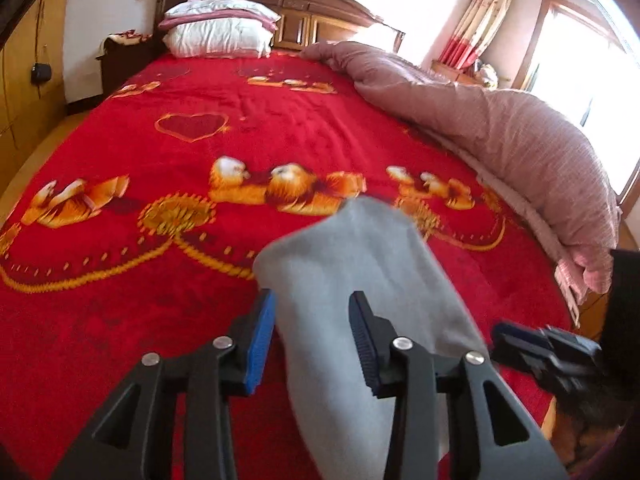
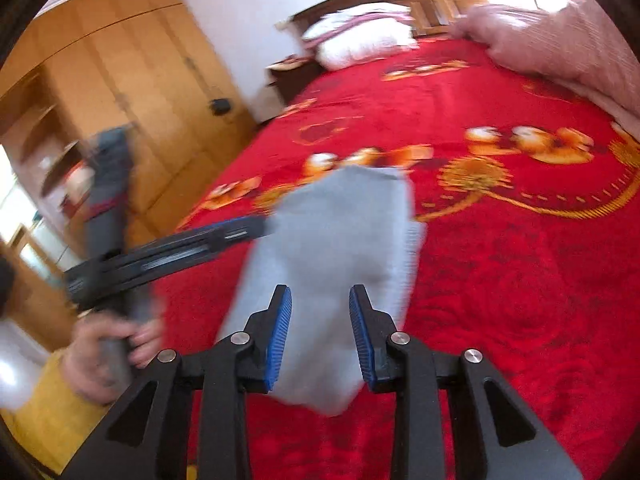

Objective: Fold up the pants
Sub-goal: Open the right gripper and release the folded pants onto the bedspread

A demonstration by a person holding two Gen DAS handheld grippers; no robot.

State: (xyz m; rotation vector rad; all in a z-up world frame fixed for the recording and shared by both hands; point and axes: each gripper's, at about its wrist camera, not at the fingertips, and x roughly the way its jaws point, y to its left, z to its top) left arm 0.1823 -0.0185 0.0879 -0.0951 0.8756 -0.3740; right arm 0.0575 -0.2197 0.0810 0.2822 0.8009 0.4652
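Both tongs stand apart, nothing clamped. Left tongs (image 1: pixel 312 344) and right tongs (image 2: pixel 320 336) straddle the near end of the grey pants (image 1: pixel 352 264), probably so we can pinch that edge for the next fold. The pants lie as a narrow, already doubled strip on the red blanket (image 1: pixel 192 92) of the bed, running away from us. Beyond them: pillows (image 1: pixel 218 38), a pink quilt (image 1: pixel 500 128) bunched aside, leaving room.

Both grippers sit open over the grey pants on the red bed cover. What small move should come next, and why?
Probably close one gripper on cloth first. The left gripper and the right gripper both stand open, with the grey fabric pants lying between their fingers but unclamped. The pants look bunched in a narrow heap on the red patterned bed cover, so I would grip an edge before lifting to spread them.
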